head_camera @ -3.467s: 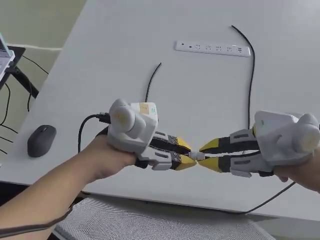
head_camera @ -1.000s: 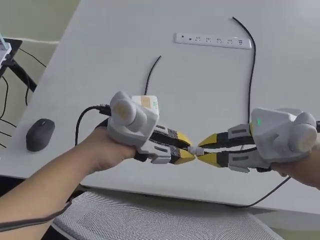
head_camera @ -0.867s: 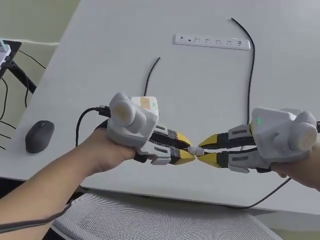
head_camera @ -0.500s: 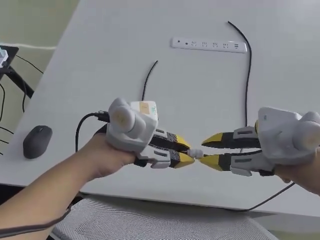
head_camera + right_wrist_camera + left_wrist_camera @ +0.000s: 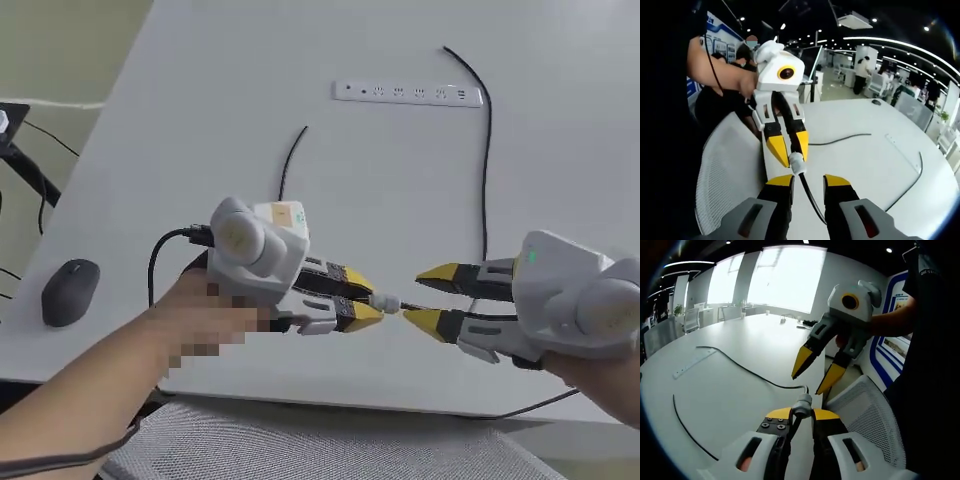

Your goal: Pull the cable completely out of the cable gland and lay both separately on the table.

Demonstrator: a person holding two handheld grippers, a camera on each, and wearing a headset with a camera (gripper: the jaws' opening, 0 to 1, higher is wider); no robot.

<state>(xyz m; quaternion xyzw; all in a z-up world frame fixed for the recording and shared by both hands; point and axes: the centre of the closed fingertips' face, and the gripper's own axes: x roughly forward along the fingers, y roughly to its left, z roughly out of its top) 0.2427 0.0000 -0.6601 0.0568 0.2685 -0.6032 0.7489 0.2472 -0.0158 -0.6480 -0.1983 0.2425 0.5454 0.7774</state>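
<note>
- The left gripper, at the centre of the head view, has its jaws drawn in tight on the white cable gland. The gland sticks out just past the yellow tips.
- The right gripper, at lower right, has its jaws well apart and grips nothing. There is a clear gap between its upper and lower tips.
- A thin black cable leaves the gland and runs down between the right jaws in the right gripper view. Whether it brushes either of them is hard to make out.
- Half a second ago the right tips were just beside the gland. Now they sit further right of it, with a short stretch of cable showing between.
- A second ago those jaws were nearly closed at the gland, while the left grip looks the same as it did then.
- Behind, on the white table, a loose black wire lies at upper centre. A power strip with its cord is at upper right, and a mouse is at the frame's left edge.
</note>
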